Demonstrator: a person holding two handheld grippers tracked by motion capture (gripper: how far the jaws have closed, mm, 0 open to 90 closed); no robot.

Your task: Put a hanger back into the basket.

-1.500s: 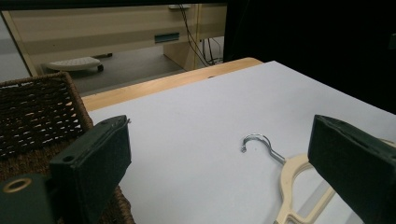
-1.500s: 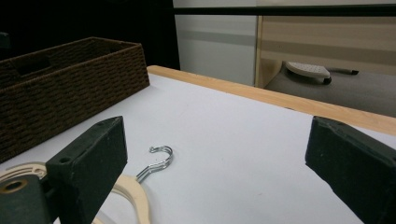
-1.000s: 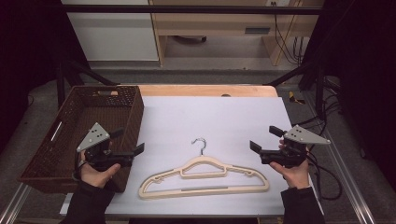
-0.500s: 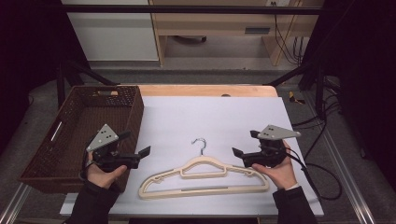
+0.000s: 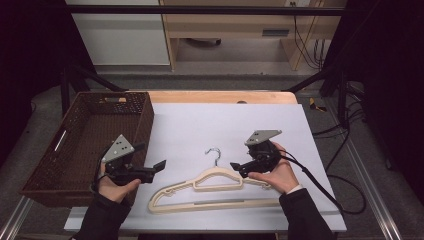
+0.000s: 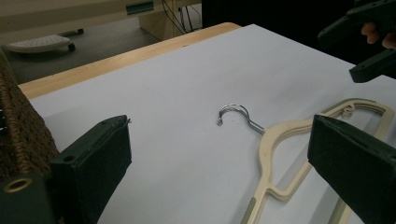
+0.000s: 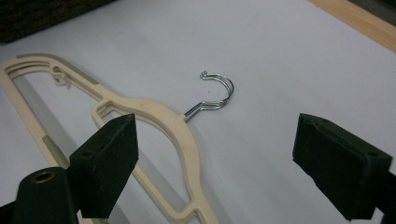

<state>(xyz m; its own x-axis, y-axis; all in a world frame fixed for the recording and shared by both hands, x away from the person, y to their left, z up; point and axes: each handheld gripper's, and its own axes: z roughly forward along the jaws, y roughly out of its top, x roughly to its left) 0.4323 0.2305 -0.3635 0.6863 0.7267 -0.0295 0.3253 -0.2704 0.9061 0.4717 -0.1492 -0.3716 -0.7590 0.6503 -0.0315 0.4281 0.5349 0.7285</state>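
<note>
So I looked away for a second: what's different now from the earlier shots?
The right gripper has slid in from the table's right side to the hanger's shoulder, its jaws closing slightly, nothing gripped yet. The left gripper edged a little toward the hanger, jaws open. Hanger and basket lie unchanged.

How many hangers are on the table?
1. The cream hanger lies flat on the white sheet, near the front edge, right of the wicker basket.

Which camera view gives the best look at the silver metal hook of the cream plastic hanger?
The right gripper view: the silver metal hook lies close and sharp. The left gripper view shows it smaller. In the high view it is tiny.
</note>
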